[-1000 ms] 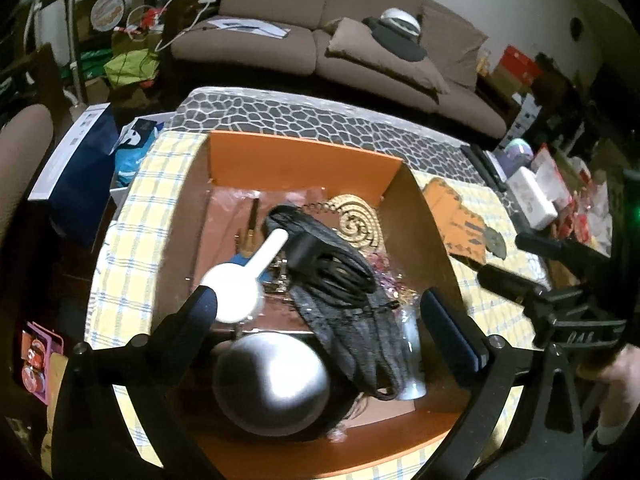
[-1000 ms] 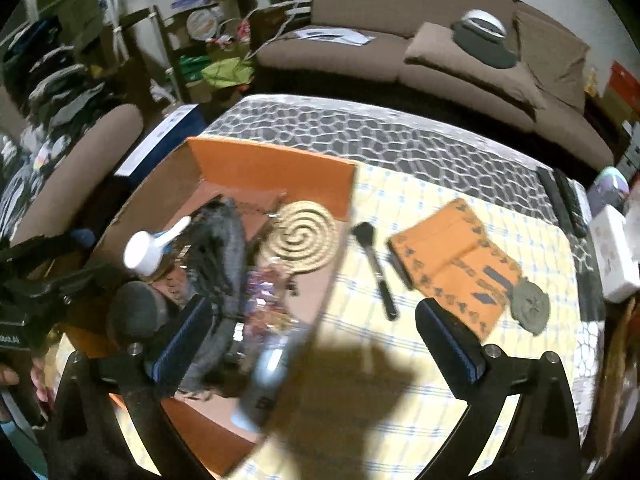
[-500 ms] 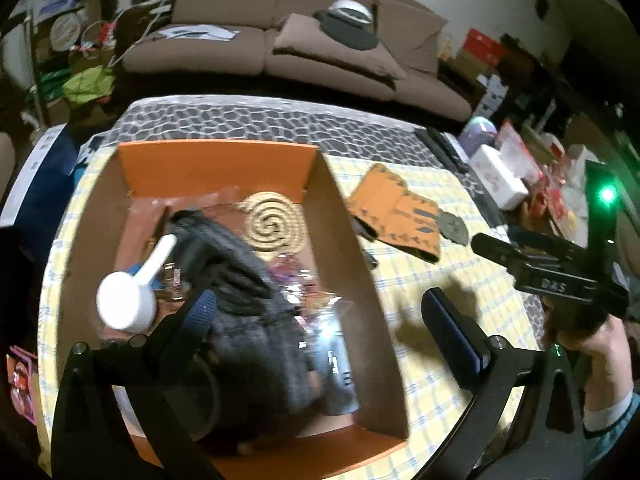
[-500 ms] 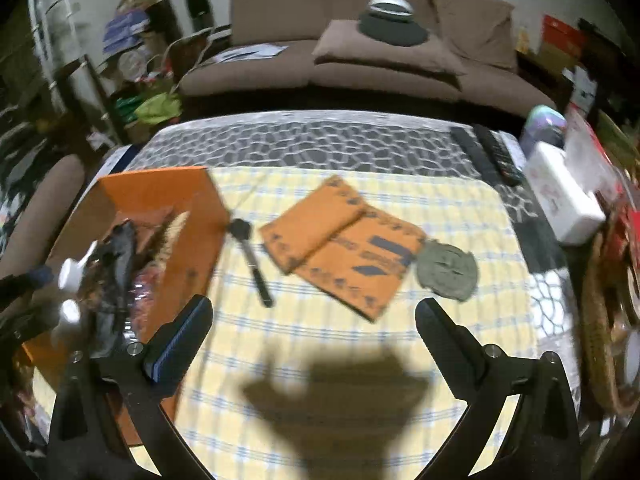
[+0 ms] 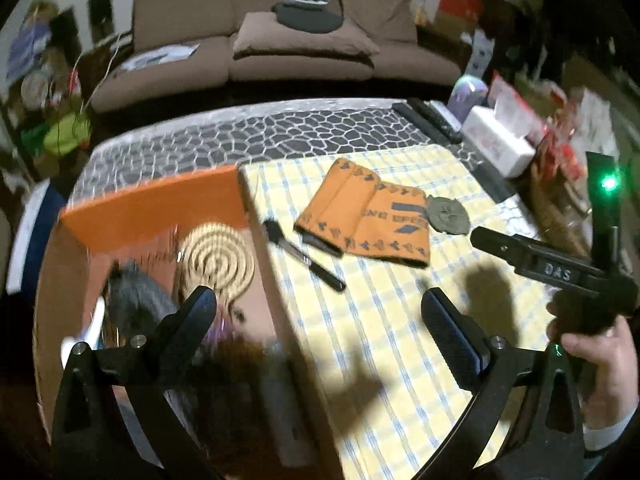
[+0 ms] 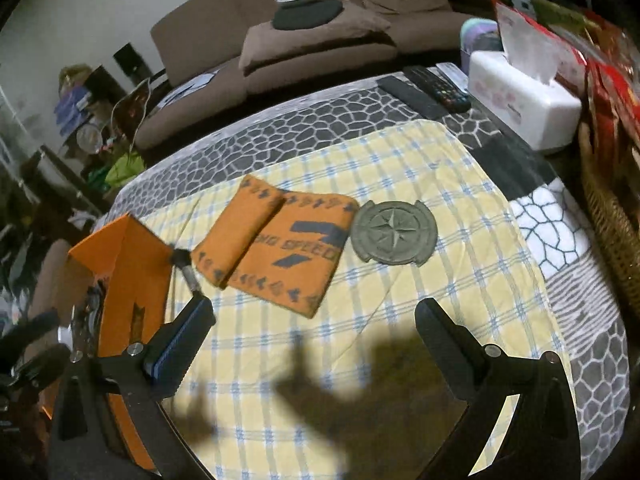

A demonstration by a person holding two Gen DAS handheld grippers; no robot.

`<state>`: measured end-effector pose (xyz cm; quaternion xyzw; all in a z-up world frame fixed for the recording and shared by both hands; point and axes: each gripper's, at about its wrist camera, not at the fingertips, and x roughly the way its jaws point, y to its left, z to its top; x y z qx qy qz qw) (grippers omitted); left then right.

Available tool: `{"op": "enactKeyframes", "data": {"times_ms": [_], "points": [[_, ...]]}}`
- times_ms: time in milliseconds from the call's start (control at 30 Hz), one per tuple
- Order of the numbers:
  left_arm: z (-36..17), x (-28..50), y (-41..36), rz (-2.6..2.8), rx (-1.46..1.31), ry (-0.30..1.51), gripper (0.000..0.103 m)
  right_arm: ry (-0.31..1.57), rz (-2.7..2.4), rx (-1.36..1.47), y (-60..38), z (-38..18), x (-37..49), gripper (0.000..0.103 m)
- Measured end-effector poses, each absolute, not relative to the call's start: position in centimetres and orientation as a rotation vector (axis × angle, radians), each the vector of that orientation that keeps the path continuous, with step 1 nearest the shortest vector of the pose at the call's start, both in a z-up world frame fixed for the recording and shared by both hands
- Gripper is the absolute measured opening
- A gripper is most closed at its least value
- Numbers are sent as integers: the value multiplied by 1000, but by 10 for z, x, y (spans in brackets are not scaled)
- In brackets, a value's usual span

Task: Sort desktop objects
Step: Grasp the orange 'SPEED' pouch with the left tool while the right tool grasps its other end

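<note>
An orange cardboard box (image 5: 152,204) stands at the table's left, holding a spiral coaster (image 5: 216,256), a dark cloth (image 5: 136,300) and other items. On the yellow checked cloth lie a black makeup brush (image 5: 304,258), a folded orange towel (image 5: 364,216) and a round grey compass coaster (image 5: 448,215). My left gripper (image 5: 320,320) is open and empty above the box's right wall. My right gripper (image 6: 316,340) is open and empty, hovering above the cloth in front of the towel (image 6: 272,244) and the grey coaster (image 6: 394,232). The brush (image 6: 186,266) lies by the box (image 6: 128,264).
Remote controls (image 6: 424,88) and a white tissue box (image 6: 524,100) stand at the table's far right. A wicker basket (image 6: 612,208) sits off the right edge. A brown sofa (image 5: 280,40) is behind the table.
Both grippers have swung to the right, away from the box's inside toward the checked cloth. The towel and grey coaster now sit centred in the right wrist view.
</note>
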<state>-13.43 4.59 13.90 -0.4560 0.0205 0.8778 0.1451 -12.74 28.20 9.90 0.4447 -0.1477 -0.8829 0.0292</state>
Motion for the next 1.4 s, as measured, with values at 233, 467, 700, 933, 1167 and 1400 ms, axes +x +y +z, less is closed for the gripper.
{"op": "enactKeyframes", "data": {"times_ms": [233, 467, 700, 933, 1167, 1400], "points": [[124, -185, 96, 2438, -1389, 264, 103, -577, -2642, 1417, 302, 79, -150, 82], [94, -222, 129, 2369, -1491, 462, 94, -737, -2527, 1437, 314, 54, -172, 72], [71, -252, 141, 2296, -1605, 498, 71, -819, -2457, 1433, 316, 38, -186, 55], [55, -273, 145, 2276, -1670, 519, 71, -864, -2418, 1422, 315, 31, -193, 47], [35, -279, 154, 2261, -1717, 605, 72, -854, -2420, 1444, 307, 27, -197, 47], [18, -280, 156, 2247, -1744, 624, 71, -792, -2448, 1456, 297, 24, -199, 45]]}}
